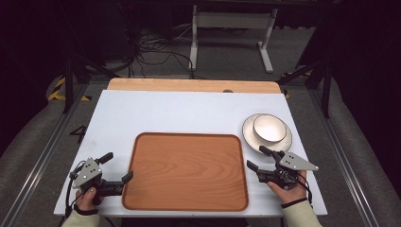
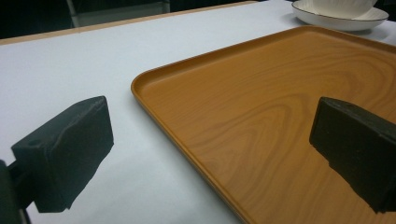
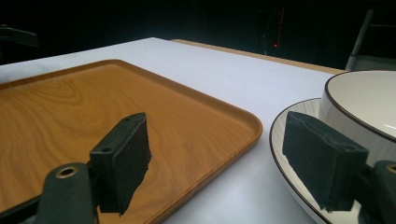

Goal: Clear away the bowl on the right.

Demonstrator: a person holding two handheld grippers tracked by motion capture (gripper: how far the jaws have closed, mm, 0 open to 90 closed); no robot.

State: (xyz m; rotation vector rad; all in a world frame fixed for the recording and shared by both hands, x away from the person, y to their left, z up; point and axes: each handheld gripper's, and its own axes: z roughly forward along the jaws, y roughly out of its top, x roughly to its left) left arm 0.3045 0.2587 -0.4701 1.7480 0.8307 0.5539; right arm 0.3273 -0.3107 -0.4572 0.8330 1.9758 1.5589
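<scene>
A wooden tray (image 1: 189, 171) lies in the middle of the white table top. To its right stands a white bowl (image 1: 269, 128) on a white plate (image 1: 249, 135), both dark-rimmed. My right gripper (image 1: 256, 158) is open at the tray's right edge, just in front of the plate; its one jaw hangs over the tray corner (image 3: 243, 122), the other over the plate rim (image 3: 280, 140). My left gripper (image 1: 118, 166) is open at the tray's left edge, astride the rim (image 2: 154, 109), with nothing held.
The white board (image 1: 179, 111) lies on a wooden table whose back edge (image 1: 189, 85) shows behind it. Beyond are a dark floor with cables and a white desk frame (image 1: 231, 28). Metal rails run along both sides of the table.
</scene>
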